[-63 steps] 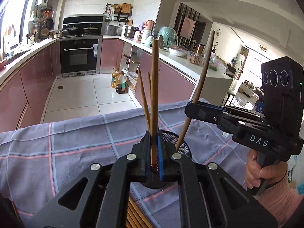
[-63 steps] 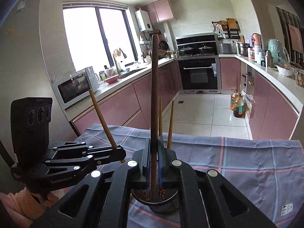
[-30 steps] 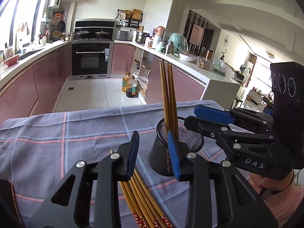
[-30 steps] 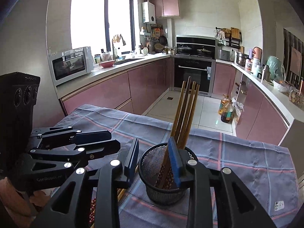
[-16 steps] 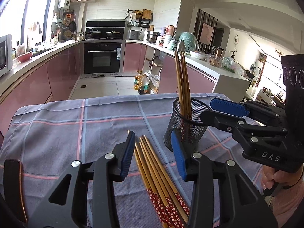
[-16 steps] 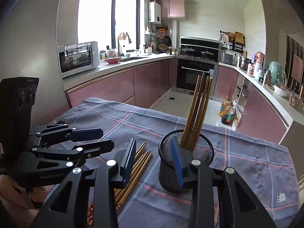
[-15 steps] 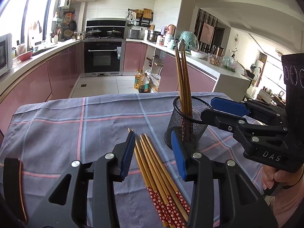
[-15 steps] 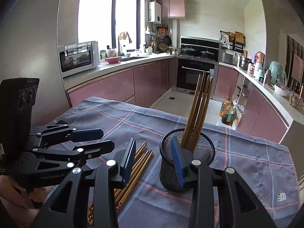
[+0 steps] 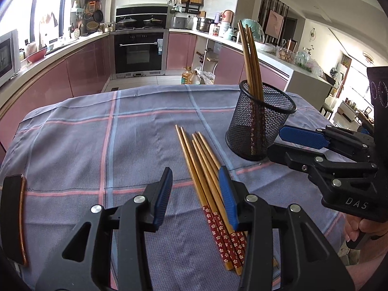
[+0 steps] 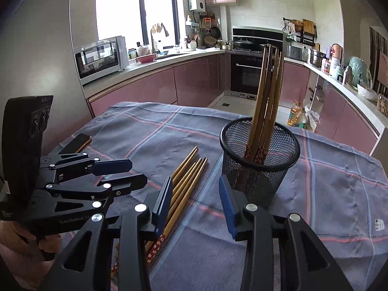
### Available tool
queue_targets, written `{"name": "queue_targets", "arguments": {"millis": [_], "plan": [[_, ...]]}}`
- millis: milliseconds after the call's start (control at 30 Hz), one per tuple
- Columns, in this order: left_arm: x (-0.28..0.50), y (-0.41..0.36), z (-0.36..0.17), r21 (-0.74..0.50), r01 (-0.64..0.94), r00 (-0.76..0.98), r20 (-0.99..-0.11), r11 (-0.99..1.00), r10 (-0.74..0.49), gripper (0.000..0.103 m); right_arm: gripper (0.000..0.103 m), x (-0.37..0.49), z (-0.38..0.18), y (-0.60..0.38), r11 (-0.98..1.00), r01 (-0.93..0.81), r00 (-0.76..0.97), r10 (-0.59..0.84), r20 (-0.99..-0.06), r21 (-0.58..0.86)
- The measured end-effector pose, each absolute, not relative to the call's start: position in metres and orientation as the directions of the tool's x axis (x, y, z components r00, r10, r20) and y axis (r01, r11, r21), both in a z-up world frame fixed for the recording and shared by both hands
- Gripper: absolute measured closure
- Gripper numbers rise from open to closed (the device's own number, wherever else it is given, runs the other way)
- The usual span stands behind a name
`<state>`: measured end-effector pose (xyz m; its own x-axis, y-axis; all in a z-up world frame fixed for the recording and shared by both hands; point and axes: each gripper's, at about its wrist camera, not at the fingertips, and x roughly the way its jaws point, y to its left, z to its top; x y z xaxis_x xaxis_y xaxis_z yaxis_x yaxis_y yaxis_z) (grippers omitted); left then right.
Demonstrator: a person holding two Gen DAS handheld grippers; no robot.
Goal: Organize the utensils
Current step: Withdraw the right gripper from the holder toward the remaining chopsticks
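Chopsticks, slim tapered wood with red floral ends, lie bundled on the checked cloth at seven o'clock from the black mesh cup. Your left gripper and right gripper both gape empty. Straddle one stick squarely before closing.

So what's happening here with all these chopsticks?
A person holds a gripper in each hand and is sorting chopsticks into a black mesh cup on a checked tablecloth. Several already stand in the cup. The left gripper and right gripper are both open and empty, poised over the loose chopsticks lying beside the cup.
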<state>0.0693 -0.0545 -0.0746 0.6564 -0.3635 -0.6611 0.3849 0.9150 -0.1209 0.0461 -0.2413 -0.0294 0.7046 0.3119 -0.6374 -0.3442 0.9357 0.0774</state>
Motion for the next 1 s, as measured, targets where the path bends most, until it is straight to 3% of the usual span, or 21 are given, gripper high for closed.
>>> {"name": "queue_targets", "arguments": {"millis": [300,1000], "plan": [[0.066,-0.059,-0.087,-0.073,0.358,0.654,-0.692,0.931,-0.306,0.064,0.066,0.047,-0.068,-0.243,0.932,-0.324,0.631,0.34,-0.697,0.161],[0.059,-0.06,-0.088,-0.033,0.34,0.671,-0.691,0.94,-0.267,0.064,0.066,0.05,-0.079,-0.231,0.914,-0.347,0.575,0.386,-0.722,0.212]]}}
